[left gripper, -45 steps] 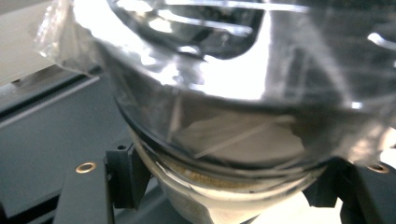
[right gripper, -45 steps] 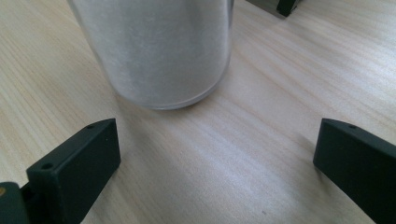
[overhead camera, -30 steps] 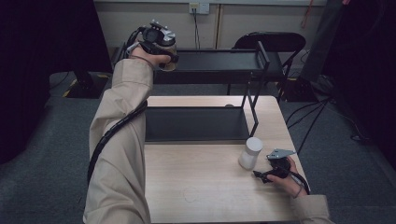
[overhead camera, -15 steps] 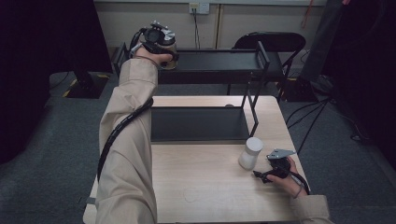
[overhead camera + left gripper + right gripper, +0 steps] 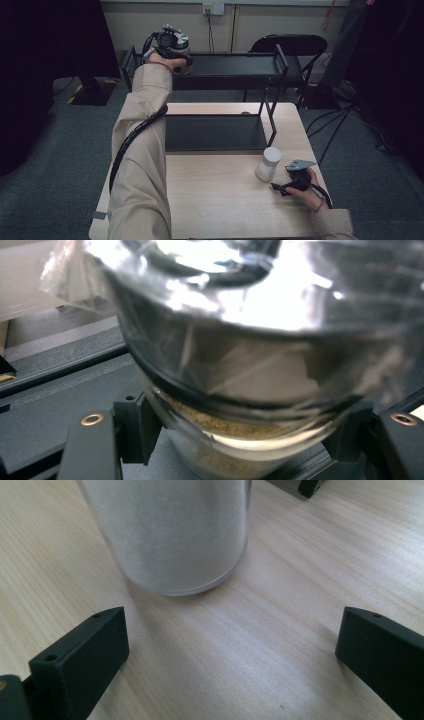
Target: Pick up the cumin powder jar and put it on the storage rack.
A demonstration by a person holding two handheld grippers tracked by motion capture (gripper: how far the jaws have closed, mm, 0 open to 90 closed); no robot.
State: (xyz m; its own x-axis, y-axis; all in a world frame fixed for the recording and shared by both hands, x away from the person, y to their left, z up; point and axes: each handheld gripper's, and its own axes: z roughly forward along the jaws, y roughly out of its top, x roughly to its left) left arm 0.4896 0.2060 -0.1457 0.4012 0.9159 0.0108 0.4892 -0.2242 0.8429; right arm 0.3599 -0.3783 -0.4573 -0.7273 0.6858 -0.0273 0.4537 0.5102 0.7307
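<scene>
Jar of brownish powder, its top wrapped in clear film, sits clamped between the jaws of your left gripper, over the left end of the upper shelf of the black rack. Lower it straight until its base rests flat on the shelf, then let the jaws part slowly so the slippery film does not pull the jar over. Your right gripper has its jaws apart and holds nothing; it waits on the table in front of the rack, just beside the white container. Leave this gripper quiet until the jar stands alone.
</scene>
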